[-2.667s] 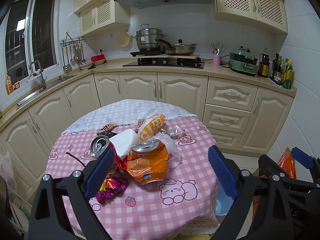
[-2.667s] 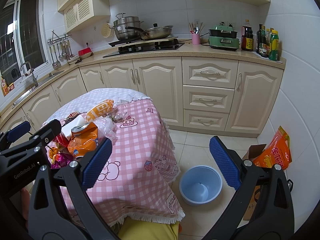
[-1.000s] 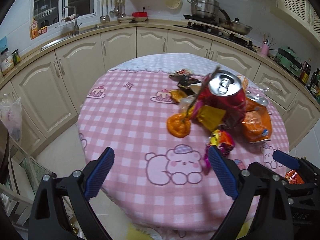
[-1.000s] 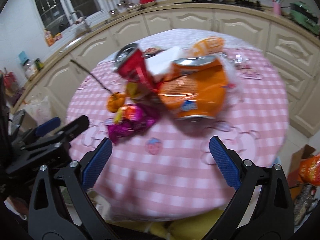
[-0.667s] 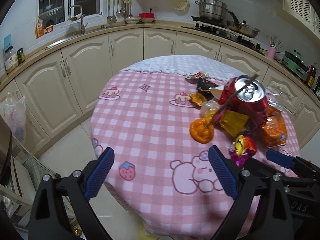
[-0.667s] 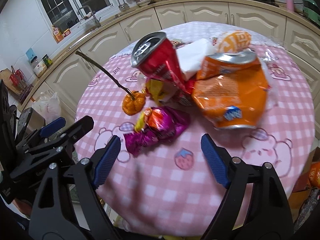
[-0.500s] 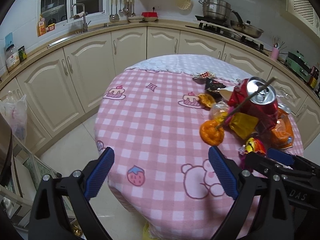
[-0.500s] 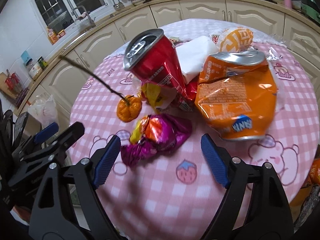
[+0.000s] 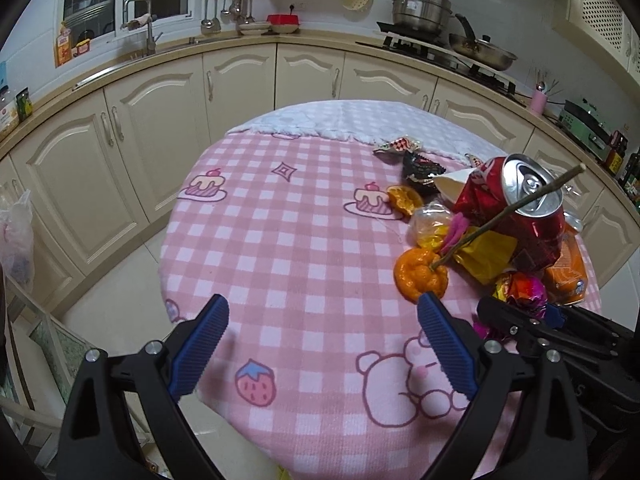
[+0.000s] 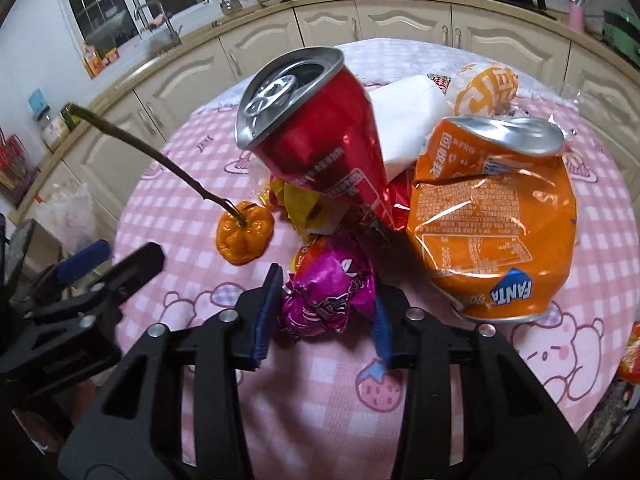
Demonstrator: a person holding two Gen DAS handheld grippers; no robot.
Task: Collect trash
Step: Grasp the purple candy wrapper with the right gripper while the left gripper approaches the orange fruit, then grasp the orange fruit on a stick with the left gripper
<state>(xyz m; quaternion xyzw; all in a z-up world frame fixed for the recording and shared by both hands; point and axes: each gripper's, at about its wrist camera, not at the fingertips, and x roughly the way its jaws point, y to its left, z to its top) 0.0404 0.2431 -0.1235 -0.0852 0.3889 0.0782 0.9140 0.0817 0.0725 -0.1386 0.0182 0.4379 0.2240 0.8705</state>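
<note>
R gripper fingers just closed onto purple wrapper; L gripper open.

The right gripper has just been closing, and its blue pads now squeeze a purple wrapper on the pink checked cloth. Behind the wrapper, a red can leans beside a crushed orange can. An orange peel with a stem lies left. The left gripper shows at far left.
</note>
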